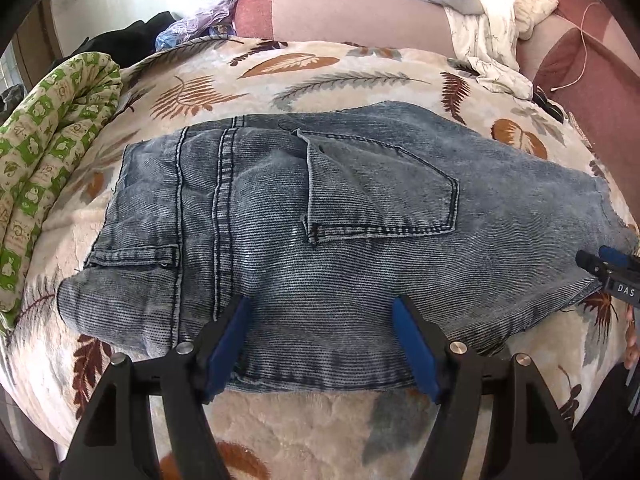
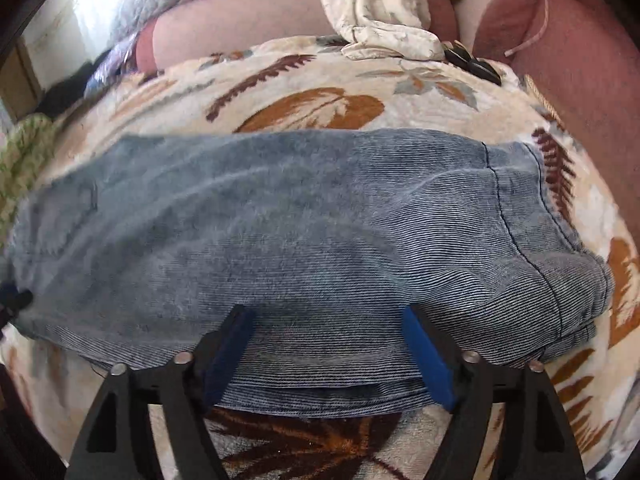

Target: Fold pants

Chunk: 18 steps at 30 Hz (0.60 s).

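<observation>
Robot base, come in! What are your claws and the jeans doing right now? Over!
Left claw open, right claw open, both over the near edge. Jeans folded flat on leaf blanket, ungripped. Green quilt beside, not blocking.

Black hand-held gripper (image 1: 322,312), blue pads (image 1: 228,344)

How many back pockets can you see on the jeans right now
1. A single back pocket shows on the upper layer of the folded jeans, just right of the vertical centre seam in the left wrist view. A second may be hidden underneath the fold.
</observation>
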Tool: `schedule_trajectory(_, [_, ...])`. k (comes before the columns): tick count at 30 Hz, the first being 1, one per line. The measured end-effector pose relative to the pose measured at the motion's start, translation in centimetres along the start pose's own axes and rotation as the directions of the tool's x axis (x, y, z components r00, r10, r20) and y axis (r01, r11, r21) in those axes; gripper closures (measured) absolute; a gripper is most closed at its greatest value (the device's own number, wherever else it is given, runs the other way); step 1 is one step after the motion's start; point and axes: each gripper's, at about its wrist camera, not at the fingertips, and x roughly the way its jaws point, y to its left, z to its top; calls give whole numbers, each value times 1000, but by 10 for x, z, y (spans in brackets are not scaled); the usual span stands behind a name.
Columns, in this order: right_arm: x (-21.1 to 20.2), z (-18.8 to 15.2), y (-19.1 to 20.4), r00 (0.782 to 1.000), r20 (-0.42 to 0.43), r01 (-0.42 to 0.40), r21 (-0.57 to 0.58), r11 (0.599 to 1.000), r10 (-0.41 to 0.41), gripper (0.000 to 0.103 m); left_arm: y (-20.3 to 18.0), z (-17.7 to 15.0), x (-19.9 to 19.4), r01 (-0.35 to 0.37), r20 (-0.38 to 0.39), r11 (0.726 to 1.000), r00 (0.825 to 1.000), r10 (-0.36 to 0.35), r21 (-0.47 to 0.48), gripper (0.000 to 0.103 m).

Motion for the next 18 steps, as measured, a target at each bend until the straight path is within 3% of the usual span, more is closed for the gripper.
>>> schedule_trajectory(4, [-1, -5, 0, 1000, 2, 16, 43, 999, -16, 15, -3, -5, 1, -16, 20, 1000, 1000, 16, 11, 28])
schedule_trajectory(18, [-1, -12, 12, 997, -14, 79, -2, 997, -79, 13, -7, -13, 3, -24, 44, 1000, 999, 23, 4, 25])
